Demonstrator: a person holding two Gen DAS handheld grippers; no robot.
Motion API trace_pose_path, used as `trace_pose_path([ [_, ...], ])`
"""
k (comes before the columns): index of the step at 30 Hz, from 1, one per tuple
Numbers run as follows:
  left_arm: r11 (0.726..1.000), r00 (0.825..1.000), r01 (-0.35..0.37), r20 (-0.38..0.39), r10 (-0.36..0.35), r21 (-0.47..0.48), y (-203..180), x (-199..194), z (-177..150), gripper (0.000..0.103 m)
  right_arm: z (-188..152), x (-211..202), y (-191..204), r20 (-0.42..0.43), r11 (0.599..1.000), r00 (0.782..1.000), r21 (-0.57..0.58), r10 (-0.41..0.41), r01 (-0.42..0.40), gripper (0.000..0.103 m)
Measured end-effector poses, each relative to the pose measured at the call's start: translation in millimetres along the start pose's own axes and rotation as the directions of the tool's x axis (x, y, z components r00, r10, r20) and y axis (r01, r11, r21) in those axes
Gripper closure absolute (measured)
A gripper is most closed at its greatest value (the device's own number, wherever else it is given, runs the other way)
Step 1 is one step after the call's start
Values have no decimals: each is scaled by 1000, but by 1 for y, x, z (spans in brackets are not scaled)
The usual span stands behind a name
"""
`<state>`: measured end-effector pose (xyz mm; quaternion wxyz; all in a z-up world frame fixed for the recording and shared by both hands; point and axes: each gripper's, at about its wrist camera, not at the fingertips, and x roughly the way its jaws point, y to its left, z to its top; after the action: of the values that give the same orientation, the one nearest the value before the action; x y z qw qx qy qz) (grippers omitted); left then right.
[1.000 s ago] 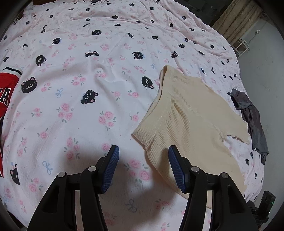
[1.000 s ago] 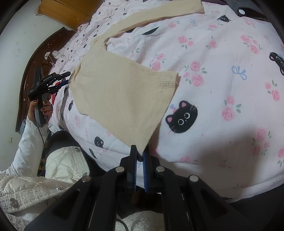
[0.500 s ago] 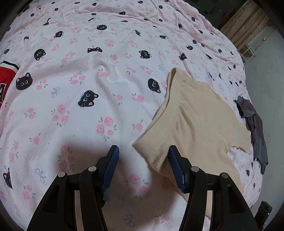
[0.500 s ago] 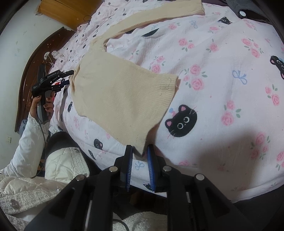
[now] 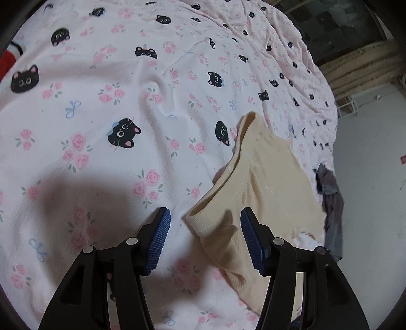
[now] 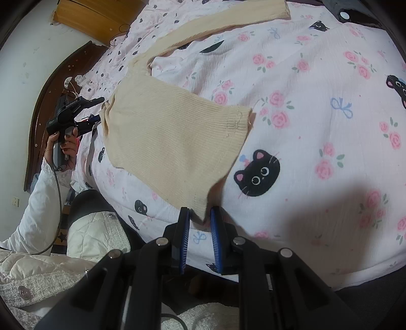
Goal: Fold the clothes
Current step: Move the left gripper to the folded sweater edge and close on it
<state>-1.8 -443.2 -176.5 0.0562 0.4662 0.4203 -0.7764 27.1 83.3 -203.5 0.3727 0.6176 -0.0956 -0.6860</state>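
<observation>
A cream ribbed knit top [image 6: 175, 142] lies flat on a pink bedsheet [image 6: 317, 121] printed with black cats and roses. One sleeve [image 6: 223, 22] stretches to the far side. My right gripper [image 6: 199, 215] is open, its blue pads either side of the top's near corner without pinching it. In the left wrist view the same top [image 5: 258, 185] lies at right; my left gripper [image 5: 205, 218] is wide open, with the top's folded hem corner between its fingers. The left gripper also shows in the right wrist view [image 6: 76, 114], held in a hand.
A grey garment [image 5: 332, 203] hangs off the bed's right edge. A red garment [image 5: 7, 61] lies at the far left. A dark wooden headboard [image 6: 50, 83] and the person's white quilted jacket [image 6: 96, 233] border the bed.
My right gripper has opened and let go of the top's corner. My left gripper has moved forward and lower toward the top's hem, staying open.
</observation>
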Motion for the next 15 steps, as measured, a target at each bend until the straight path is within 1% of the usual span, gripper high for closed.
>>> trace_pose_path([
  [1, 1000, 1000, 16, 1, -16, -17, 1, 1, 0, 50, 0, 0, 0, 0, 1000, 1000, -1, -1, 1, 84],
  [4, 1000, 1000, 21, 1, -21, -21, -2, 4, 1, 51, -1, 0, 1, 2, 1000, 1000, -1, -3, 3, 84],
  [8, 1000, 1000, 21, -18, -21, -6, -8, 8, 0, 54, -2, 0, 2, 5, 1000, 1000, 1, -5, 5, 84],
  [15, 1000, 999, 1, -34, -2, -24, -5, 10, -2, 55, -3, 1, 3, 6, 1000, 1000, 2, -5, 5, 84],
])
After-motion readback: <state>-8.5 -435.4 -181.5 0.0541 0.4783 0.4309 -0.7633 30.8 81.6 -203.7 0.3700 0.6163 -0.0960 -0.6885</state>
